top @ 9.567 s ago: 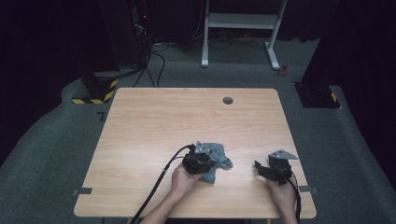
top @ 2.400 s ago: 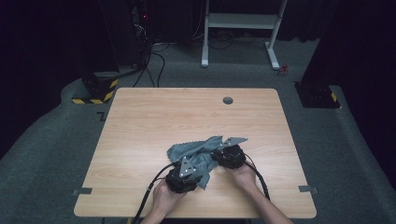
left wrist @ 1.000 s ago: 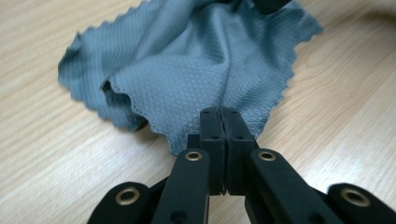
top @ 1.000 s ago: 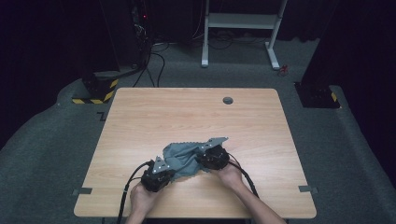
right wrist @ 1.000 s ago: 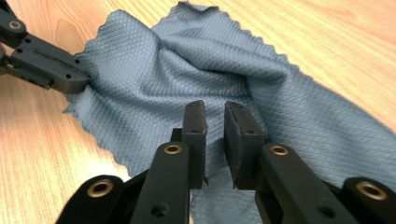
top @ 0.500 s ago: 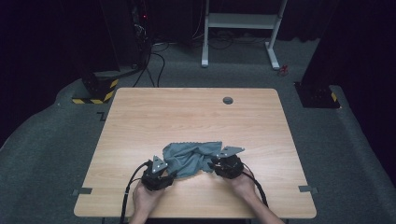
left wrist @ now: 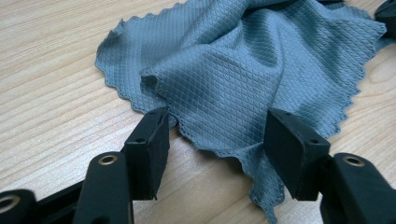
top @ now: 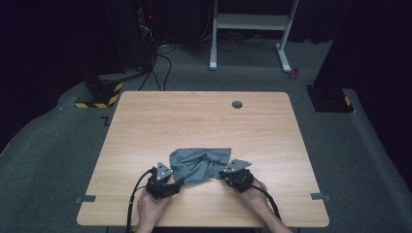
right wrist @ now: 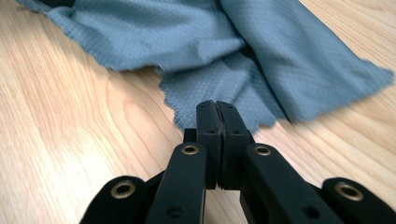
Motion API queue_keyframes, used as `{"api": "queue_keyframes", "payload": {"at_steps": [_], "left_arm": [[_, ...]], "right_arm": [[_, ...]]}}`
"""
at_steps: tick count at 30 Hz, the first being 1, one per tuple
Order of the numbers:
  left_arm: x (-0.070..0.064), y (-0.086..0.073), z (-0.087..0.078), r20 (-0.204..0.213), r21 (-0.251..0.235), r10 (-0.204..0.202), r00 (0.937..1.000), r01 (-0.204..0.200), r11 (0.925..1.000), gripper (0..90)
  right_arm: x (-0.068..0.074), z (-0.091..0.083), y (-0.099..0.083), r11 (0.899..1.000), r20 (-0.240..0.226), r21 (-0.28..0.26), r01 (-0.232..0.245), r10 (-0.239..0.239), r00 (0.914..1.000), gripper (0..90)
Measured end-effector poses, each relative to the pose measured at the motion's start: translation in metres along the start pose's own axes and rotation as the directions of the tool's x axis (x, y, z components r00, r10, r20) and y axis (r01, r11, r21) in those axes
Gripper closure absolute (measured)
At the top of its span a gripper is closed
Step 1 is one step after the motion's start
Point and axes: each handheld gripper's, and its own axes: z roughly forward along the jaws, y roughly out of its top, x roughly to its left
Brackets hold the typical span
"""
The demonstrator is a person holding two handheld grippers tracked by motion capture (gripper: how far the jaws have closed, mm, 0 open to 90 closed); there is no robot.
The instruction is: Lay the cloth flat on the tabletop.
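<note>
A crumpled blue-grey cloth (top: 200, 165) with no readable label lies on the near middle of the wooden table (top: 204, 121). The left gripper (left wrist: 212, 135) rests low at the cloth's near-left corner, jaws wide apart around the edge. The right gripper (right wrist: 217, 112) has its jaws pressed together on the near-right corner. Half a second ago the cloth looked more bunched; now it is stretched wider between both hands.

Table (top: 204, 121) brightly lit, surroundings dark; cloth (right wrist: 299, 56) blurred at far edge.

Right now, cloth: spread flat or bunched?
Bunched. The grey cloth lies rumpled on the table, with raised folds through its middle; the left gripper view shows an edge curled over.
</note>
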Motion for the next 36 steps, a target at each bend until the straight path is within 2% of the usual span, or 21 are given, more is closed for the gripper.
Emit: {"api": "queue_keyframes", "payload": {"at_steps": [1, 4, 5, 11, 13, 16, 21, 23, 24, 30, 31, 32, 36], "left_arm": [[0.0, 0.0, 0.0, 0.0, 0.0, 0.0, 1.0, 0.0, 1.0, 40.7], [0.0, 0.0, 0.0, 0.0, 0.001, -0.003, 1.0, 0.003, 1.0, 39.7], [-0.001, 0.0, 0.0, 0.0, 0.0, -0.004, 1.0, 0.004, 1.0, 39.3], [-0.001, 0.0, 0.0, 0.006, 0.003, 0.0, 1.0, 0.0, 1.0, 36.7], [-0.002, 0.0, 0.0, 0.011, 0.006, 0.004, 0.9999, -0.004, 1.0, 35.7], [-0.002, 0.0, 0.0, 0.02, 0.006, 0.014, 0.9997, -0.014, 0.9999, 35.1], [-0.003, 0.0, 0.0, 0.029, 0.007, 0.022, 0.9994, -0.022, 0.9997, 35.1], [-0.004, -0.001, 0.0, 0.035, 0.006, 0.02, 0.9992, -0.02, 0.9998, 34.8], [-0.004, 0.0, 0.0, 0.046, 0.006, 0.033, 0.9984, -0.033, 0.9994, 34.6], [-0.007, -0.001, -0.001, 0.059, 0.007, 0.044, 0.9973, -0.045, 0.999, 34.4], [-0.008, -0.002, -0.002, 0.063, 0.005, 0.049, 0.9968, -0.049, 0.9988, 34.4], [-0.009, -0.003, -0.003, 0.065, 0.006, 0.05, 0.9966, -0.051, 0.9987, 34.5], [-0.011, -0.007, -0.008, 0.067, 0.01, 0.075, 0.995, -0.076, 0.9971, 34.4]], "right_arm": [[-0.006, -0.007, -0.006, 1.0, 0.008, 0.007, -0.017, 0.017, 0.9998, 89.2], [-0.009, -0.012, -0.011, 1.0, 0.013, 0.007, -0.03, 0.03, 0.9995, 89.2], [-0.014, -0.021, -0.018, 0.999, 0.022, 0.009, -0.043, 0.043, 0.9988, 89.2], [-0.019, -0.038, -0.033, 0.999, 0.029, 0.011, -0.049, 0.049, 0.9984, 89.2], [-0.017, -0.044, -0.039, 0.999, 0.017, 0.013, -0.051, 0.051, 0.9985, 89.2], [-0.007, -0.05, -0.048, 1.0, 0.014, 0.013, -0.025, 0.024, 0.9996, 89.1], [0.004, -0.057, -0.054, 0.999, -0.012, 0.017, -0.035, 0.036, 0.9993, 89.1], [0.006, -0.058, -0.055, 1.0, -0.008, 0.015, -0.021, 0.021, 0.9997, 89.2], [0.011, -0.062, -0.057, 1.0, 0.005, 0.024, -0.005, 0.005, 1.0, 89.1], [0.015, -0.068, -0.062, 1.0, -0.002, 0.022, -0.01, 0.01, 1.0, 88.5], [0.015, -0.068, -0.063, 1.0, -0.008, 0.02, -0.013, 0.013, 0.9999, 85.6], [0.015, -0.068, -0.063, 1.0, -0.018, 0.013, -0.017, 0.018, 0.9997, 82.3], [0.01, -0.07, -0.057, 0.998, -0.023, -0.042, -0.049, 0.048, 0.9986, 80.1]]}}
